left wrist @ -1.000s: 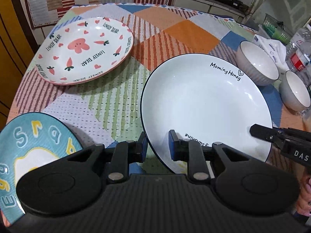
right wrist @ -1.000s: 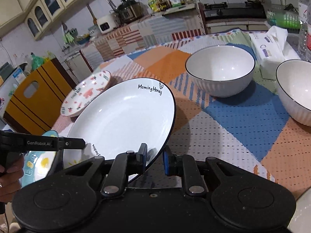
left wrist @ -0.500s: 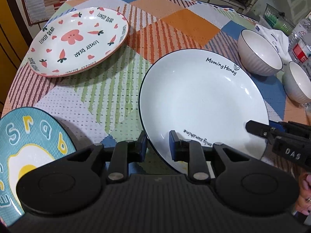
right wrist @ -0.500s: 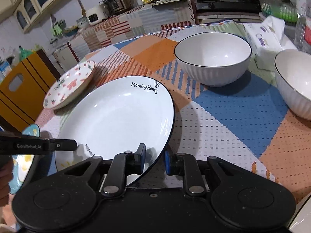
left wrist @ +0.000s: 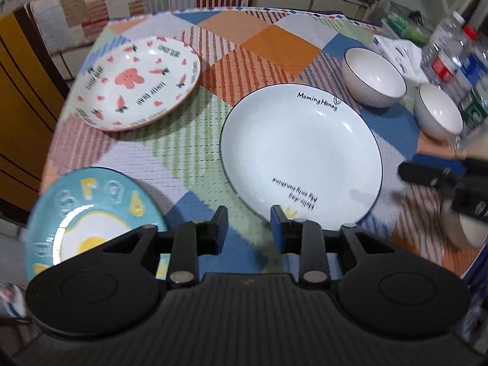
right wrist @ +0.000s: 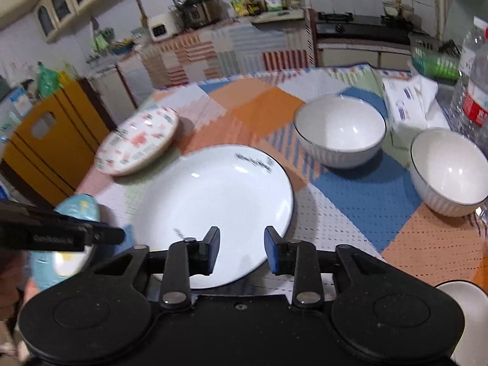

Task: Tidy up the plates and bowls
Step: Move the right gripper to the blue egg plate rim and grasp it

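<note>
A large white plate (left wrist: pixel 300 152) with black script lies flat on the patchwork tablecloth; it also shows in the right wrist view (right wrist: pixel 213 204). My left gripper (left wrist: pixel 249 225) is open and empty, just off the plate's near-left rim. My right gripper (right wrist: pixel 241 245) is open and empty at the plate's near-right rim. A pink carrot-print plate (left wrist: pixel 137 82) lies far left. A teal egg plate (left wrist: pixel 88 222) lies near left. Two white bowls (right wrist: pixel 340 131) (right wrist: pixel 448 170) stand at the right.
Water bottles (left wrist: pixel 451 58) and a tissue pack (right wrist: pixel 408 106) stand at the table's right edge. Another white dish rim (right wrist: pixel 463 292) shows at the near right. A yellow cabinet (right wrist: pixel 45 140) stands left of the table. A kitchen counter runs behind.
Both grippers have opened wider and pulled back from the white plate's rim. The plate, which was tilted up, now lies flat on the cloth.
</note>
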{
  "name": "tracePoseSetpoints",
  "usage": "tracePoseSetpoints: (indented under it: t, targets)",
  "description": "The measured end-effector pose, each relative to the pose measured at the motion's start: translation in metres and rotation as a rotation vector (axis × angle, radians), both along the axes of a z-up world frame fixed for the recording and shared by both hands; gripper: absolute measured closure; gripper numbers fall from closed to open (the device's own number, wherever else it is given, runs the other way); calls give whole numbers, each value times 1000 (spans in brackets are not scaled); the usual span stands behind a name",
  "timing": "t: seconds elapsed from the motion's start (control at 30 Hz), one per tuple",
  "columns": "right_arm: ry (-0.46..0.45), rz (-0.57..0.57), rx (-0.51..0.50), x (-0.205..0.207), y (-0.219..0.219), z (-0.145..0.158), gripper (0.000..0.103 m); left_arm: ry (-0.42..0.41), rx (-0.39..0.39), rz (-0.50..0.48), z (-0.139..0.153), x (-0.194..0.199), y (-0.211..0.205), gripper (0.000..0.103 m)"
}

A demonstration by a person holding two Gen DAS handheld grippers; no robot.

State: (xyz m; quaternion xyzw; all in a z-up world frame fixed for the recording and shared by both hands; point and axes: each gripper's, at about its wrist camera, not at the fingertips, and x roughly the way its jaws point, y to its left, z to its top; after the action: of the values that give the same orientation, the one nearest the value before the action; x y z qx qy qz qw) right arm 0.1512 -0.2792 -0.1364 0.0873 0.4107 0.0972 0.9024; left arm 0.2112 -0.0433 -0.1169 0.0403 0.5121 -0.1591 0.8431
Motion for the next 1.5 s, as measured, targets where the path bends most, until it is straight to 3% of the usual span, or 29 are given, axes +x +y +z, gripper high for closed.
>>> tracePoseSetpoints:
  t: [0.17,0.4,0.57,0.77,0.93,1.13,1.33,1.5]
  targets:
    - [-32,57,-48,-18,18,34,64,2,24,-43,21,-25,6,66]
    - [-50,159,-74,-48,49,72,61,-57,12,-83,59,-64,22,57]
    - [-74,242,-55,-69,66,97,61,-65,11,-118,77,-92,40,50]
    - [-58,339,-47,-86,89,112,51,-48,38,-73,84,-110,79,42]
    - [-10,372,-63,-89,109,111,38,-15,55,-35,80,-109,118,40]
    - [-8,403,-96,-90,130,103,31,-44,51,3,80,-104,153,40]
    - [-90,458,-12,-88,134,91,28,-67,68,-10,70,-84,172,40]
    - [-180,514,-33,-71,149,63,28,-54,71,12,45,-55,190,40]
